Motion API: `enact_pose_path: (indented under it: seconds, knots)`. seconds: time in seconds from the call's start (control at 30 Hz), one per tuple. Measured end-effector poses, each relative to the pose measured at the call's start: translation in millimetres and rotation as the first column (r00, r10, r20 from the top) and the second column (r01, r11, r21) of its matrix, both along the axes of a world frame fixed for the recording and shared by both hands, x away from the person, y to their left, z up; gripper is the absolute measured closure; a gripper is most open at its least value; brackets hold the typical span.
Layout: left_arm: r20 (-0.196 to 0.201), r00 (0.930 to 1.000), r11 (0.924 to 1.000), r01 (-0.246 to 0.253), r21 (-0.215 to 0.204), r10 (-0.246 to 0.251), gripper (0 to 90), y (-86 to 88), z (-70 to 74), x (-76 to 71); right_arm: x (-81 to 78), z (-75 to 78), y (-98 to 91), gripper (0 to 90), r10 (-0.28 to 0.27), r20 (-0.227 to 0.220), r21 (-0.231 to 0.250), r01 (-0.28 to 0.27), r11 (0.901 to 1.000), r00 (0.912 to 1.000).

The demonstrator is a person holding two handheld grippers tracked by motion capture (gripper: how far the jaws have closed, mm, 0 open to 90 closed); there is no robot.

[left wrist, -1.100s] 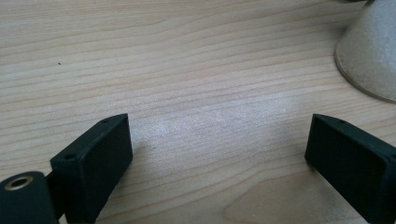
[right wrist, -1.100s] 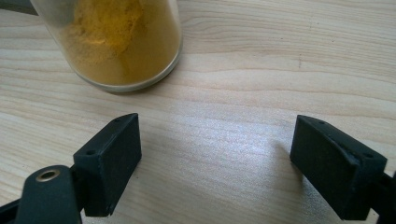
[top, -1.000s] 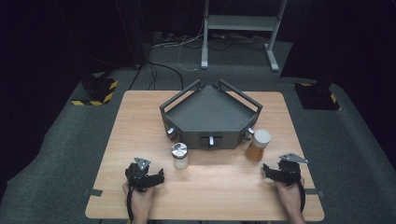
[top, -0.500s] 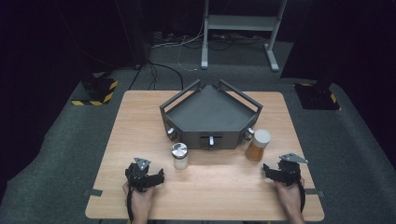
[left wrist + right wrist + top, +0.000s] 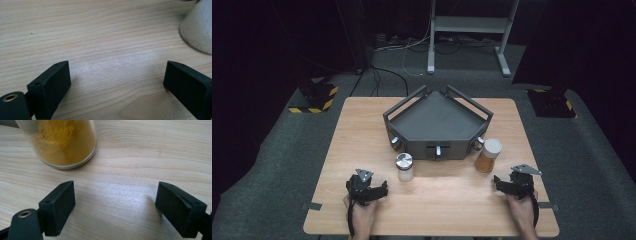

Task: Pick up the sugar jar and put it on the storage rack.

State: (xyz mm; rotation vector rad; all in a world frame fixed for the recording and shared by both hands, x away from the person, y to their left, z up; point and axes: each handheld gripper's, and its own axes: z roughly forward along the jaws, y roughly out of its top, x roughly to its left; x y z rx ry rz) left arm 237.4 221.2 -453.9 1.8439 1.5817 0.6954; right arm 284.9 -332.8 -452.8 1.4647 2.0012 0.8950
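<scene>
Near the dark tray [image 5: 438, 120], on my side: left gripper [image 5: 371, 186] and right gripper [image 5: 508, 181], jaws wide, empty. I log white-powder jar [image 5: 404, 166], metal-lidded; orange-powder jar [image 5: 488, 155], white-capped, both just before the tray.

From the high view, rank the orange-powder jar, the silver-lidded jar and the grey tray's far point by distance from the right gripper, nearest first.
Measured from the right gripper:
1. Orange-powder jar, just ahead and slightly to its left.
2. Silver-lidded jar, across the table, in front of the left gripper.
3. Grey tray's far point, at the table's back, beyond both jars.
</scene>
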Motion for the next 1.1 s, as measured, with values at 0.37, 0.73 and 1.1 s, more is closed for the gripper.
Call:
enact_pose_path:
  seconds: [0.37, 0.73, 1.1]
  knots:
    - [-0.001, 1.0, 1.0, -0.001, -0.001, 0.001, 7.4, 0.1, 0.2, 0.2, 0.0, 0.1, 0.0, 16.1, 0.0, 0.0, 0.0, 0.0, 1.0, 1.0]
    - [-0.022, 0.9988, 0.9987, 0.042, -0.029, -0.043, 2.5, 3.1, 3.3, 4.5, 0.0, 0.1, 0.0, 16.1, 0.0, 0.0, -0.001, 0.0, 1.0, 1.0]
    - [-0.004, 0.9896, 0.9895, 0.144, -0.016, -0.144, 2.3, -5.3, 10.3, 2.2, -0.4, 0.1, 0.3, 16.0, -0.002, 0.0, -0.001, 0.002, 1.0, 1.0]
